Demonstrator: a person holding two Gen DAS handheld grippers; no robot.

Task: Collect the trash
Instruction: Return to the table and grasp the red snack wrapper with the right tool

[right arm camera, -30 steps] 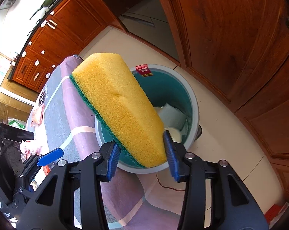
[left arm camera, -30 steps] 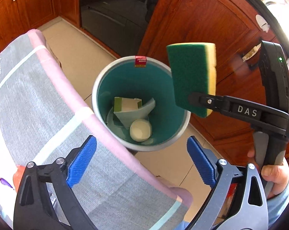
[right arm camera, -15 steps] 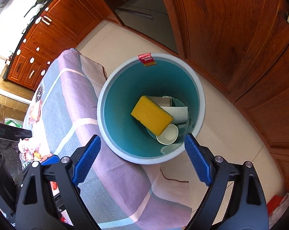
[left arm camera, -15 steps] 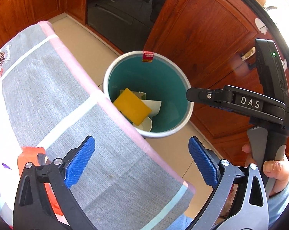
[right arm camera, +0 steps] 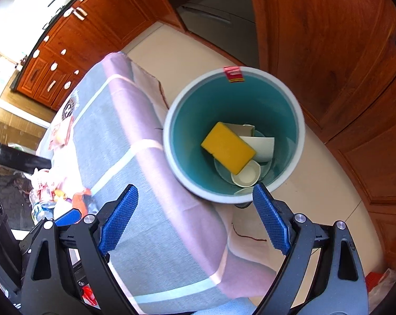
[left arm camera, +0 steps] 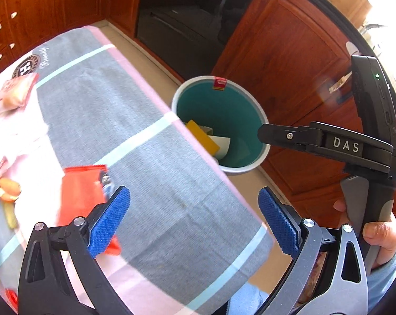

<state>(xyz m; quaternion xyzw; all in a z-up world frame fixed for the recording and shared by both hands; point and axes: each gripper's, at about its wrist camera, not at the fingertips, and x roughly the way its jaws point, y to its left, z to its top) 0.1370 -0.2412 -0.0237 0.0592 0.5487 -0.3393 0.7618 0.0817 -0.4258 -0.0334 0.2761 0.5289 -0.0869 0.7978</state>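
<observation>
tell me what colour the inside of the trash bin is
Teal inside the trash bin, with a pale grey rim; the right wrist view shows it best.

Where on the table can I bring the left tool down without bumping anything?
The grey cloth is bare from the red wrapper across to the edge by the bin. The left end is crowded: orange packet, bottle, scraps. Both the left tool and right tool are open.

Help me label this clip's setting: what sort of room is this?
Most likely a home kitchen: wooden cabinets with small knobs line the walls, a dark built-in oven-like appliance sits between them, and a teal trash bin stands beside a cloth-covered table.
</observation>
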